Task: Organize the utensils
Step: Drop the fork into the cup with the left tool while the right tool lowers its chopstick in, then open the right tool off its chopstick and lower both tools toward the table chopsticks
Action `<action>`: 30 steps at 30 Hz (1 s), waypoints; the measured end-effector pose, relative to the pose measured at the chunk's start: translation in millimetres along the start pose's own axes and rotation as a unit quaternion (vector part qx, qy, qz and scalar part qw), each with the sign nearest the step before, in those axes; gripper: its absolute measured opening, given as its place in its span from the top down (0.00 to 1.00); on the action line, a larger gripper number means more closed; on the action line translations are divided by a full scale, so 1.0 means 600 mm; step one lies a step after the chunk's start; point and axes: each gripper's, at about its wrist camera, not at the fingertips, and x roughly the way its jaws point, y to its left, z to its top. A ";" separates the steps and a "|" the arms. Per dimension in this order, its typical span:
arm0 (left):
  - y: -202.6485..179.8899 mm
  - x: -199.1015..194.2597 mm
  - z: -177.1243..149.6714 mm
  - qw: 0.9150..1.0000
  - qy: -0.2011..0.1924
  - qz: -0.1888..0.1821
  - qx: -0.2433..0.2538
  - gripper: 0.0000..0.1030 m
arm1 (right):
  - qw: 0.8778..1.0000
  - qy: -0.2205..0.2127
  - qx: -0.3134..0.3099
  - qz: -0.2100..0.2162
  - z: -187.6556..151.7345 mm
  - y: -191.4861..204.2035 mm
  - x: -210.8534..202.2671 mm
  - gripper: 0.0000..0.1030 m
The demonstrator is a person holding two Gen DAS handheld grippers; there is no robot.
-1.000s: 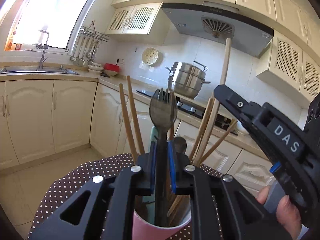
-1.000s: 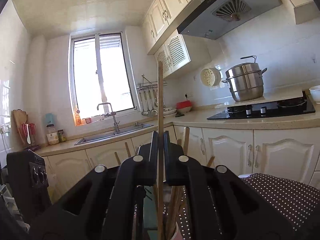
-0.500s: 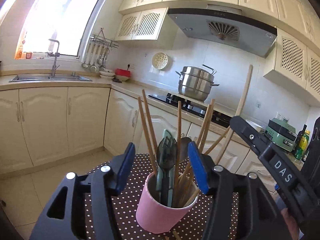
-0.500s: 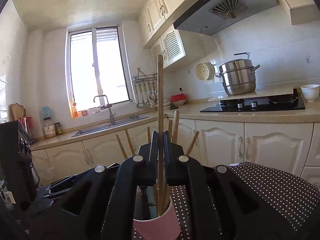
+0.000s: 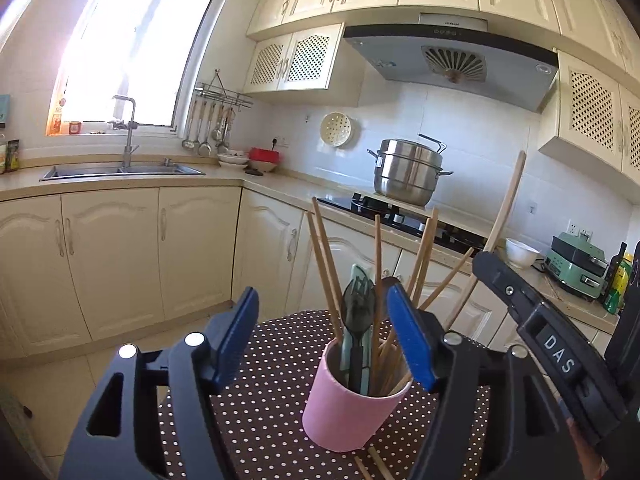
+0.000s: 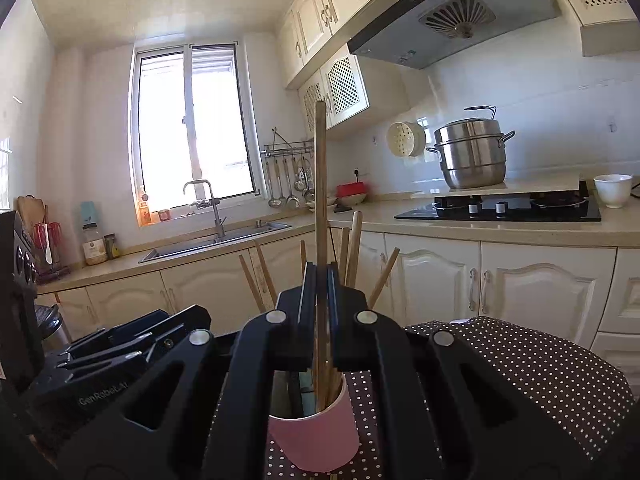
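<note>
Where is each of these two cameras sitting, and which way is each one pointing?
Left wrist view: sits on the left gripper, looking along its open fingers at the pink cup of utensils; the right gripper intrudes beside it.
Right wrist view: sits on the right gripper, fingers shut on a long wooden stick over the cup, facing the window; the left gripper shows low down.
Shared: cup, steel pot, sink.

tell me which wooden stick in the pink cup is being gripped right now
The tallest chopstick, standing well above the other chopsticks. The right gripper is shut on it, its lower end in the cup; the rest lean free.
</note>
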 end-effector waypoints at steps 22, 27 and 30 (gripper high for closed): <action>0.030 -0.045 0.006 1.000 0.014 0.019 -0.002 0.33 | 0.999 0.029 -0.017 -0.008 -0.021 0.029 -0.005 0.94; 0.029 -0.051 0.004 0.999 0.023 0.022 0.003 0.33 | 0.999 0.047 -0.026 -0.008 -0.033 0.038 0.002 0.94; 0.031 -0.057 0.002 0.999 0.027 0.025 0.005 0.33 | 0.998 0.056 -0.028 -0.009 -0.038 0.040 0.005 0.94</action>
